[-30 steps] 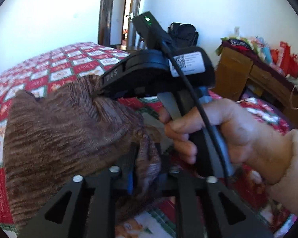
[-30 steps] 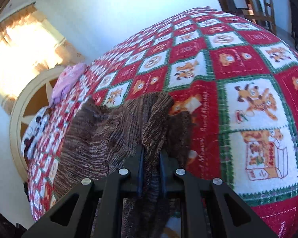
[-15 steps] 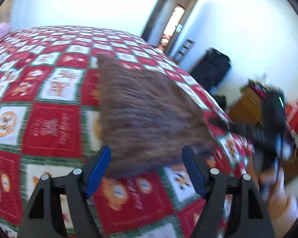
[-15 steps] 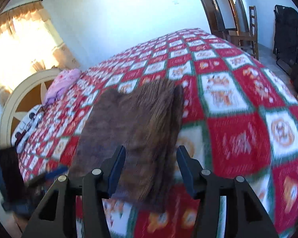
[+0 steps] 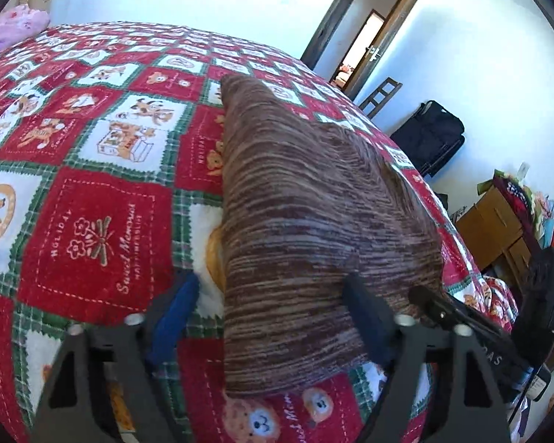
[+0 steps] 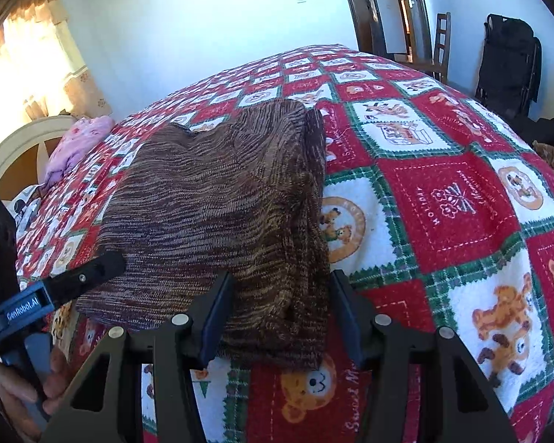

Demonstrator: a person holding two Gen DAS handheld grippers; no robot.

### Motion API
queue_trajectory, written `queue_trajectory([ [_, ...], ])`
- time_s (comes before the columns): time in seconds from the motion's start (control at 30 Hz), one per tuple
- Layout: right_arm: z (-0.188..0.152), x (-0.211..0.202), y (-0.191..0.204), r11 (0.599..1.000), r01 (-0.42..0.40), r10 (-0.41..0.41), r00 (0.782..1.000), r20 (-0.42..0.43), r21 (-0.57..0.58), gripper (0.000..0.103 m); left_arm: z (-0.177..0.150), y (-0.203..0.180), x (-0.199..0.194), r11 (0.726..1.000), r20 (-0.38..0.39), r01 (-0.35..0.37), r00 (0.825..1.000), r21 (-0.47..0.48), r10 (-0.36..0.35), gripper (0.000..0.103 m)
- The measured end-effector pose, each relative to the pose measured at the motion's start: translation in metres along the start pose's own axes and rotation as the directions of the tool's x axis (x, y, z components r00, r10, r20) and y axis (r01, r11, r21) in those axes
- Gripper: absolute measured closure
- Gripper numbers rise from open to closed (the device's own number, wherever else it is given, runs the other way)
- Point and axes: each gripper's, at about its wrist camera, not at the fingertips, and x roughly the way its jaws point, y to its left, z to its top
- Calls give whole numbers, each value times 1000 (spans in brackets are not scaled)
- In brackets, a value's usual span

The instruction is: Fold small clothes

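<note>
A brown striped knit garment [image 5: 306, 221] lies folded on the red, white and green patchwork bedspread [image 5: 92, 229]. It also shows in the right wrist view [image 6: 221, 214]. My left gripper [image 5: 273, 317] is open and empty, its jaws on either side of the garment's near edge. My right gripper [image 6: 280, 313] is open and empty over the garment's near right corner. The right gripper shows at the right of the left wrist view [image 5: 472, 325]. The left gripper shows at the left of the right wrist view [image 6: 62, 288], held by a hand.
A pink pillow [image 6: 77, 144] and a white headboard [image 6: 14, 147] are at the bed's far end. A black bag [image 5: 428, 140], a chair [image 5: 380, 96], an open door [image 5: 373, 40] and a wooden cabinet [image 5: 498, 221] piled with items stand beside the bed.
Both grippers have let go of the garment and opened. They have drawn back from it, and the garment now lies flat and folded on the bedspread.
</note>
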Motion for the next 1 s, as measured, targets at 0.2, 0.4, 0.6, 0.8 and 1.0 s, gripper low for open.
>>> queue_trajectory([
  [0.2,12,-3,-16,977,-174,185,979,-85,121,90,1,8,-11,982,-35,147,988,-117,-152,86],
  [0.4,-7,-19,-17,964,-235,251,958,-141,124,90,-14,10,-35,985,-75,128,988,-113,-137,86],
  [0.6,6,-52,-10,989,-147,146,989,-37,-13,87,4,7,-60,1000,-6,1,1000,21,-1,65],
  [0.8,75,-41,47,977,-44,65,993,96,-207,87,79,-19,-27,994,111,-62,993,92,52,53],
  [1.0,134,59,83,968,-57,60,998,4,-245,87,114,-11,56,983,88,-183,980,36,179,43],
])
